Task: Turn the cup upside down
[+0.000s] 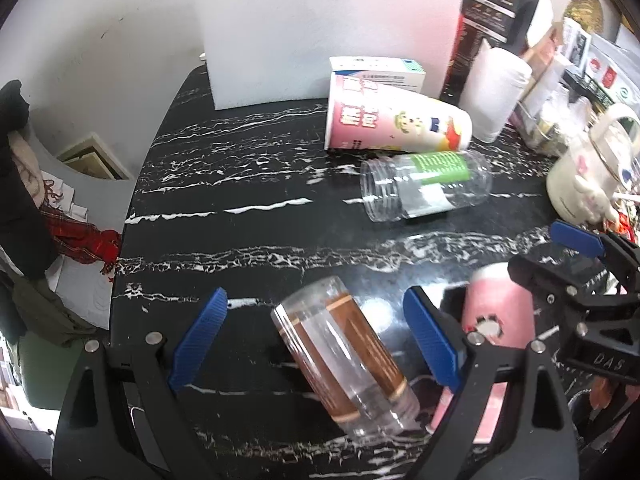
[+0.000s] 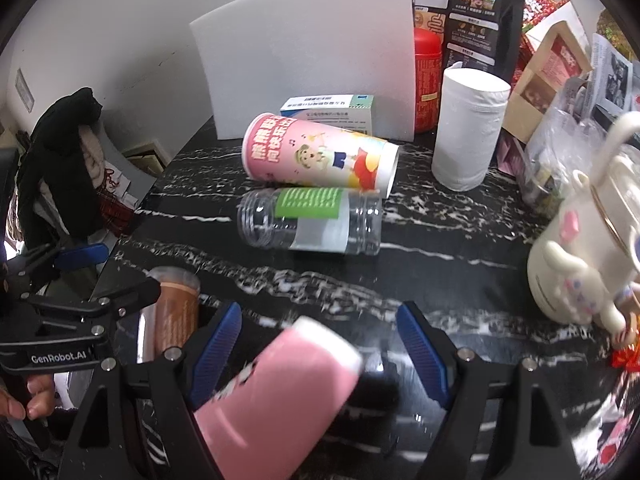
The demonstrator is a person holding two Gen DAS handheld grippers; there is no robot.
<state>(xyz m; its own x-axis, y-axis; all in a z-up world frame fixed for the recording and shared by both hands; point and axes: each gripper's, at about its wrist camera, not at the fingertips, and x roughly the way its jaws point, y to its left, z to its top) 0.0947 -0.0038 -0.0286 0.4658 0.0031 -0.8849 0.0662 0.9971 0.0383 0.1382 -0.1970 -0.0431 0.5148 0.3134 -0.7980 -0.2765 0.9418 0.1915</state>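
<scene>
Near the desk's (image 2: 460, 240) front edge, the pink cup (image 2: 280, 392) lies tilted between the right gripper's (image 2: 320, 352) spread fingers, unclamped. The left gripper (image 1: 316, 340) likewise straddles a brown-labelled jar (image 1: 344, 364) (also loose). Closing off-centre could squirt the cup away.

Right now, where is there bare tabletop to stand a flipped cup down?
Bare marble runs left of the lying clear jar, before the foam board. Another strip lies between that jar and the brown-label jar. The right side near the kettle and tissue roll is crowded.
</scene>
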